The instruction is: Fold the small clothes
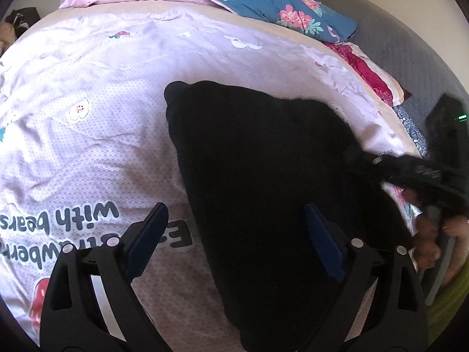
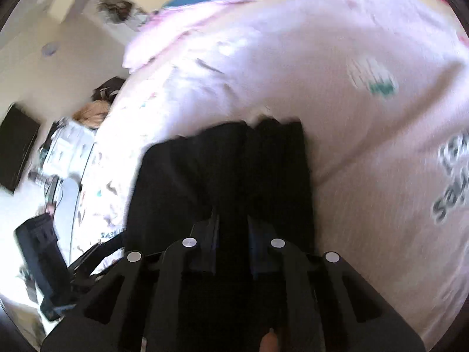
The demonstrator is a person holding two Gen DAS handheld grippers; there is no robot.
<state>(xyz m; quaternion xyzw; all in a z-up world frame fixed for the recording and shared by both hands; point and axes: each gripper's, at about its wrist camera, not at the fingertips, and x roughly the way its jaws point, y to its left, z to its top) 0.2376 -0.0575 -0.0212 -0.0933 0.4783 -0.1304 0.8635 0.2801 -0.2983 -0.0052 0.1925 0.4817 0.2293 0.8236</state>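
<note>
On bed quilt [image 1: 88,146]: black garment [image 1: 263,161] spread flat. Right gripper [image 2: 233,223] jaws clenched on its edge; left gripper [image 1: 234,228] jaws released, empty above. Best carry edge across evenly, low, keeping fold line straight.

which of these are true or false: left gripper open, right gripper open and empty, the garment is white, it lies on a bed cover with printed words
Left gripper is open: true, nothing is between its fingers.
Right gripper is open and empty: false, its jaws are closed on the black garment.
The garment is white: false, it is black.
It lies on a bed cover with printed words: true.
</note>
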